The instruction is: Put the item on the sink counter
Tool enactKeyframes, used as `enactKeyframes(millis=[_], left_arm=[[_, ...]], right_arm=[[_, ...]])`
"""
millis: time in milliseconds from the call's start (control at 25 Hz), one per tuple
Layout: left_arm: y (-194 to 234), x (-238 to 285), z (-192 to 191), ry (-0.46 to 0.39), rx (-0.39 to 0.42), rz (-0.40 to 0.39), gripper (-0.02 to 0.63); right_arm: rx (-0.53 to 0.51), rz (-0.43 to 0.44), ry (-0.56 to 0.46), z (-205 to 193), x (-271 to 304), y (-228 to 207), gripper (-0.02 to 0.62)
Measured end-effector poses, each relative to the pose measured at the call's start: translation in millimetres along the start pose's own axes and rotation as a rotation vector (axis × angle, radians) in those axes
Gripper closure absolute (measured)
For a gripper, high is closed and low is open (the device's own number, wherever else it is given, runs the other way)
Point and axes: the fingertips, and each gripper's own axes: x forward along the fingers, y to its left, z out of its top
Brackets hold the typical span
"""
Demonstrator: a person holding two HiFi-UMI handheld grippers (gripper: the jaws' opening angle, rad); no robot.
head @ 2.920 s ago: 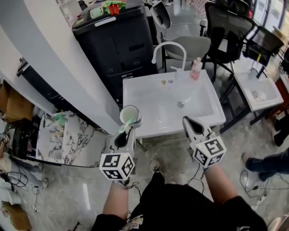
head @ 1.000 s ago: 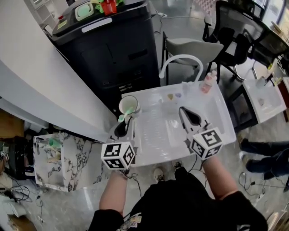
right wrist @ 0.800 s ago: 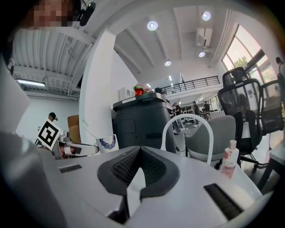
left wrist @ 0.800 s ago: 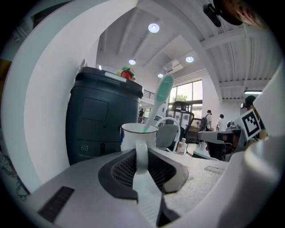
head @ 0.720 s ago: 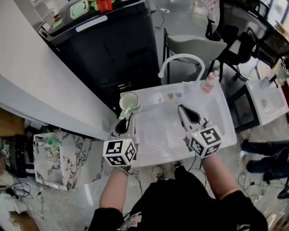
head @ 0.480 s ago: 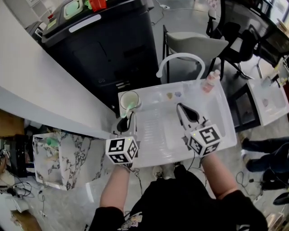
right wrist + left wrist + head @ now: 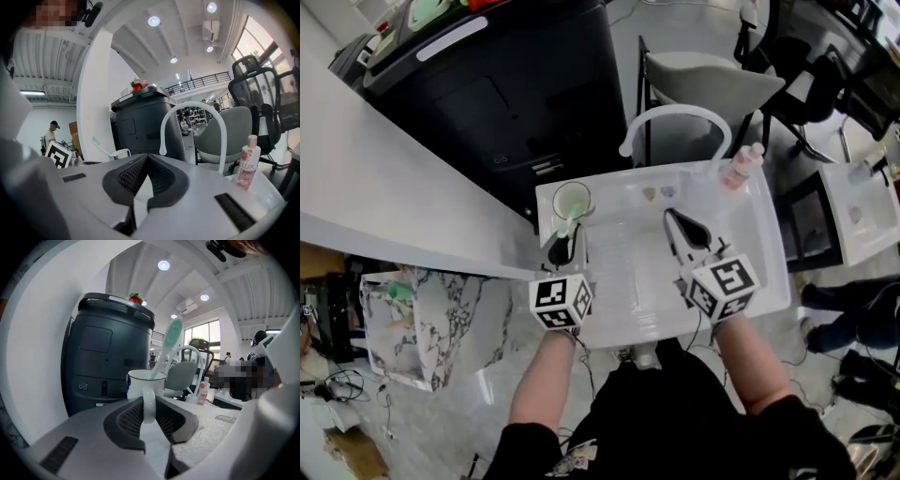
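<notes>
Setting the mug (image 7: 571, 200) down well calls for a level base, lowered squarely onto the back-left corner of the sink counter (image 7: 605, 195) — over which it is held by the left gripper (image 7: 562, 247), jaws clamped on its handle (image 7: 148, 401). The mug is held upright, long axis vertical, mouth up — handle toward the person. The right gripper (image 7: 682, 234) is closed on nothing.

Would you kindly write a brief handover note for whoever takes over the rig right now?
Left gripper: shut on the handle of the white mug, with a green toothbrush standing inside.
Right gripper: shut, empty, above the sink.
Mug: at the sink's back left corner; whether it touches down there cannot be told.
Done: the mug is at the sink.
Left: set it down and release.
</notes>
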Motion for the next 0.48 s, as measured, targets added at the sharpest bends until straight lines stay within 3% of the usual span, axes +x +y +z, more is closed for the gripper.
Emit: enactKeyframes(millis=[480], left_arm=[[18, 59, -48, 0.033, -0.03, 0.064, 0.545]], right_arm=[[0.015, 0.007, 0.06, -29, 20, -28, 0.598]])
